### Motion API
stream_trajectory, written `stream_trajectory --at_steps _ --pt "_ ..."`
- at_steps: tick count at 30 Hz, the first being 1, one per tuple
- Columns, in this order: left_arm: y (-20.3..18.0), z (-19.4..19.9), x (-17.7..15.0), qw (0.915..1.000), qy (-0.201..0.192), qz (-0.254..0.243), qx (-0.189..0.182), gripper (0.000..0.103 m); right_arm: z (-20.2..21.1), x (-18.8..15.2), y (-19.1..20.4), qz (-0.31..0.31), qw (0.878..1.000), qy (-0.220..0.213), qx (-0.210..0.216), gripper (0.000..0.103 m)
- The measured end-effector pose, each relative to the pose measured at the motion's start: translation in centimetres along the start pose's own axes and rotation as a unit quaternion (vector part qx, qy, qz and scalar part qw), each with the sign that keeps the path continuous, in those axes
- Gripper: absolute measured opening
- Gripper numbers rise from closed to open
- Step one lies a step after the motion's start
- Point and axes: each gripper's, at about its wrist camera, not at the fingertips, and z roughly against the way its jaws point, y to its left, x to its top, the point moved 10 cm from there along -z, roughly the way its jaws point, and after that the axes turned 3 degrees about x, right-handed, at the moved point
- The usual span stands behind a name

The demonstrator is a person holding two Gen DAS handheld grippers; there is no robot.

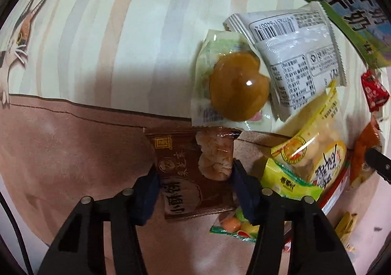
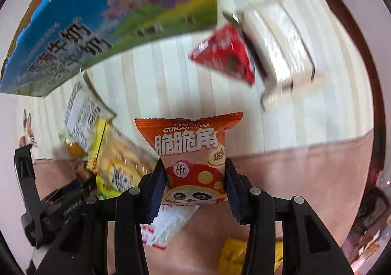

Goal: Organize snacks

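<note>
Left gripper [image 1: 194,177]: jaws closed on the sides of a brown snack packet [image 1: 195,174], which sits between the pads above the tablecloth [image 1: 122,30]. Right gripper [image 2: 195,189]: jaws clamped on an orange crisp packet [image 2: 193,152], held upright and seemingly off the surface.

Progress, as a judgement: early to middle. Two packets are in hand, none visibly placed. The milk carton box [image 2: 110,18] stands near and looks the likely container, but neither view shows its inside. A loose heap is left: the sealed brown egg pouch [image 1: 232,84], the white packet [image 1: 293,55] lying over its edge, and the yellow packet [image 1: 315,150] beside them.

Left view only: the small candy bag [image 1: 234,223] under the gripper, and the cat print [image 1: 19,38] on the cloth.

Right view only: a red wrapper [image 2: 224,55] and a pale wrapped block [image 2: 278,47], blurred, well apart from the heap, and the left gripper's black body at the frame's left.
</note>
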Motion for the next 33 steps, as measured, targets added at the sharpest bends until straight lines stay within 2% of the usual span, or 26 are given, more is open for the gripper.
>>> stream_trajectory --at_steps 4,6,11,14,19,24,27,33 --pt "1.7 0.2 -0.5 0.9995 -0.008 0.004 0.03 0.053 -1.0 -0.1 -0.8 -0.015 1.0 0.001 0.004 0.05" --pt "3.1 -0.7 -0.9 0.9996 0.008 0.022 0.016 0.056 -1.7 0.1 -0.9 -0.018 1.0 0.006 0.006 0.056" --pt "3.8 -1.4 -1.1 0.9982 0.028 0.049 -0.019 0.053 -3.2 0.2 -1.1 -0.019 1.0 0.006 -0.003 0.056" --pt "5.5 -1.1 -0.3 0.9981 0.023 0.053 -0.019 0.053 -2.9 0.0 -0.9 -0.02 1.0 -0.003 -0.008 0.051" --pt "5.0 0.3 -0.7 0.9988 0.007 0.047 -0.009 0.053 -1.2 -0.9 0.1 -0.023 1.0 -0.014 0.009 0.05" --pt "4.3 4.7 -0.3 0.9983 -0.034 0.034 -0.032 0.053 2.0 -1.3 2.4 -0.014 0.998 -0.031 0.046 0.049" --pt "2.6 9.2 0.7 0.996 -0.067 0.014 -0.058 0.053 4.4 -1.0 5.1 0.0 0.996 -0.048 0.072 0.049" --pt "-2.2 18.9 6.0 0.9839 -0.132 -0.032 -0.116 0.053 11.7 1.7 8.4 0.026 0.987 -0.094 0.127 0.049"
